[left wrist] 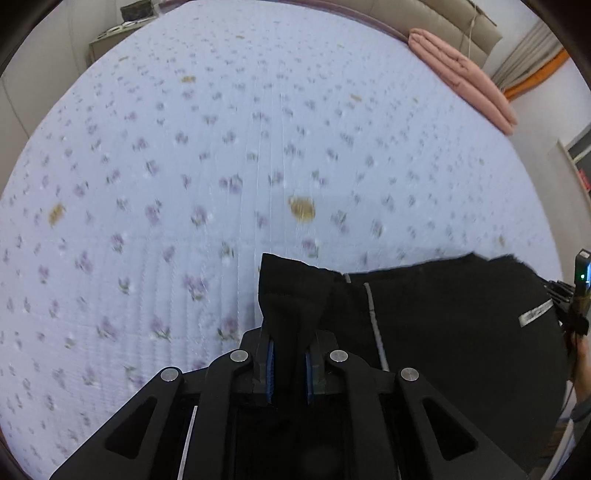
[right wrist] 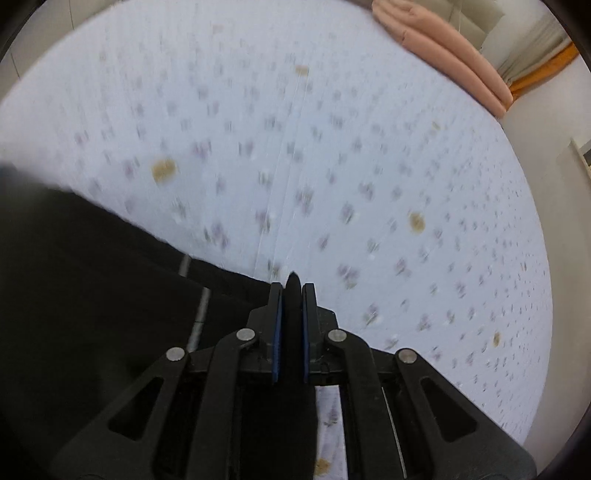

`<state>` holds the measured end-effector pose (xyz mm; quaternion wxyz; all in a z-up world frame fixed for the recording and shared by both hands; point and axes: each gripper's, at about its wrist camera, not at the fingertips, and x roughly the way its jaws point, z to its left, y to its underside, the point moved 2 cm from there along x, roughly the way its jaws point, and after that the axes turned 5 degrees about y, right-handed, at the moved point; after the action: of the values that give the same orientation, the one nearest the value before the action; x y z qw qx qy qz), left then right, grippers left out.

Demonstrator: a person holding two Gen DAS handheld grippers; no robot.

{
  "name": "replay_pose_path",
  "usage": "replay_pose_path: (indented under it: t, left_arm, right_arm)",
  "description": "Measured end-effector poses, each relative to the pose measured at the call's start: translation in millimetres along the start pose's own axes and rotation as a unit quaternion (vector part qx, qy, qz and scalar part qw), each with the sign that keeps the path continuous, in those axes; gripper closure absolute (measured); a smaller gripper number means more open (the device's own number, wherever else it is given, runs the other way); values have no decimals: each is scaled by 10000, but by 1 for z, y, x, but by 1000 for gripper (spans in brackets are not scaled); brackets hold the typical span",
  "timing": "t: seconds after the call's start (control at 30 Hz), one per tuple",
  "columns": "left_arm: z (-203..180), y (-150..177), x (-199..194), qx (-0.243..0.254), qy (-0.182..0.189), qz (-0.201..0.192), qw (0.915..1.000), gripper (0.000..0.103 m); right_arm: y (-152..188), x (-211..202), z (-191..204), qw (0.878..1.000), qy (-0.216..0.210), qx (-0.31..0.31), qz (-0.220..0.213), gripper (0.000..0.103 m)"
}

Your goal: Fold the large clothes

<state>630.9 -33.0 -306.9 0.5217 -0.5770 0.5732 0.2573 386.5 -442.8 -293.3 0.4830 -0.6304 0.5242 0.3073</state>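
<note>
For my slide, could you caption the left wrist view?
Left gripper shut on black garment above floral bedsheet.

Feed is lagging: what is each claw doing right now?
Left claw: shut on the black garment.
Right claw: shut on the same garment.

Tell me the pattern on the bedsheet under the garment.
The bedsheet is pale lilac-white with small purple flower sprigs and scattered tan motifs, clearest in the left wrist view.

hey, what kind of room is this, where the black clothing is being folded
Most likely a bedroom. The black garment lies on a wide bed with a floral quilted bedspread, a folded pink blanket sits near a padded headboard, and curtains hang in the corner.
</note>
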Motion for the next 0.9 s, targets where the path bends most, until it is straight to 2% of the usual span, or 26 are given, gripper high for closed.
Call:
replay_pose_path:
  t: [0.1, 0.13, 0.17, 0.2, 0.23, 0.27, 0.33, 0.37, 0.4, 0.47, 0.5, 0.6, 0.7, 0.83, 0.9]
  left_arm:
    - [2, 2, 5, 17, -142, 28, 9999, 82]
    - [3, 0, 4, 17, -245, 29, 9997, 74]
    - [4, -2, 3, 1, -397, 11, 9992, 60]
    - [4, -4, 0, -43, -577, -19, 9983, 51]
    - [10, -6, -3, -116, -709, -38, 9974, 32]
    - [16, -8, -10, -234, -743, -58, 9969, 23]
    - [33, -11, -27, -541, -508, -179, 9971, 23]
    - [40, -13, -38, -654, -494, -237, 9964, 23]
    - [45, -14, -50, -715, -664, -344, 9946, 23]
    - [55, -14, -70, -747, -1170, -524, 9889, 23]
    - [60, -12, -78, -801, -1221, -571, 9876, 23]
    - [64, 0, -103, -1044, -1083, -637, 9866, 34]
    - [26, 22, -130, -759, -1058, -797, 9883, 34]
    - [-64, 59, -153, -154, -667, -1063, 9920, 34]
    - [-113, 81, -152, 205, -456, -1054, 9932, 34]
  right_arm:
    - [2, 10, 1, 10000, 92, 21, -8, 97]
    - [0, 12, -1, 9999, 89, 54, 14, 97]
    - [-1, 13, -2, 9999, 70, 88, 55, 97]
    - [-3, 12, -1, 9999, 56, 70, 59, 96]
    - [-4, 9, -3, 10000, 7, 29, 54, 94]
    - [-2, 8, -7, 9999, -43, 39, 89, 88]
    - [1, -7, -19, 9996, -209, 203, 50, 74]
    - [2, -19, -26, 9991, -259, 324, -33, 61]
    - [5, -29, -23, 9987, -280, 408, -80, 52]
    - [13, -57, -34, 9969, -412, 604, -285, 51]
    - [19, -72, -37, 9960, -485, 645, -373, 51]
    - [31, -100, -32, 9933, -819, 688, -439, 52]
    - [46, -131, -10, 9891, -1221, 682, -450, 51]
    - [67, -164, 29, 9810, -1716, 729, -532, 52]
    - [74, -172, 47, 9801, -1781, 646, -592, 52]
